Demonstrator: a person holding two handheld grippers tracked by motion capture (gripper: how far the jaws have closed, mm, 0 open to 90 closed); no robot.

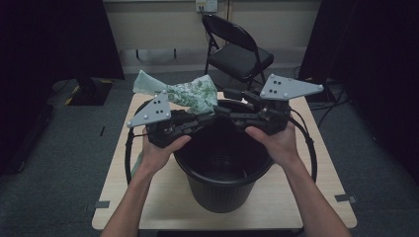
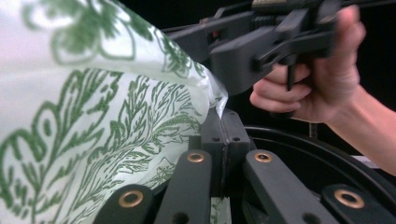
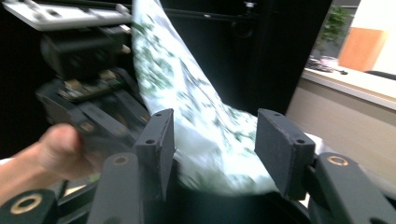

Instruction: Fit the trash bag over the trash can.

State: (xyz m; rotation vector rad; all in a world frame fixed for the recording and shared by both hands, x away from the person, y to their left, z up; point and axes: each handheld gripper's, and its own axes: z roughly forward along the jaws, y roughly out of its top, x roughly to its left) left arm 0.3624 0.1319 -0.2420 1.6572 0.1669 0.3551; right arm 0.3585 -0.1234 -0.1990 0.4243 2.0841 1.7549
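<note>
You hold a bag over the bin so it can go on as a liner.

Your left gripper (image 1: 210, 116) is clamped tight on an edge of the green-print bag (image 1: 190, 94); in the left gripper view the thin plastic (image 2: 102, 116) is squeezed between the two pads and puffs up and away from them. You pinch it there, I think, so the bag hangs right above the bin (image 1: 222, 168) and its mouth can be pulled wide. Your right gripper (image 3: 215, 149) has its jaws apart. The bag (image 3: 205, 126) lies in the gap between them, but the pads do not press it, so that side is let go. Both grippers sit just over the far rim of the bin, tips facing each other, with the bag between and behind them.
</note>
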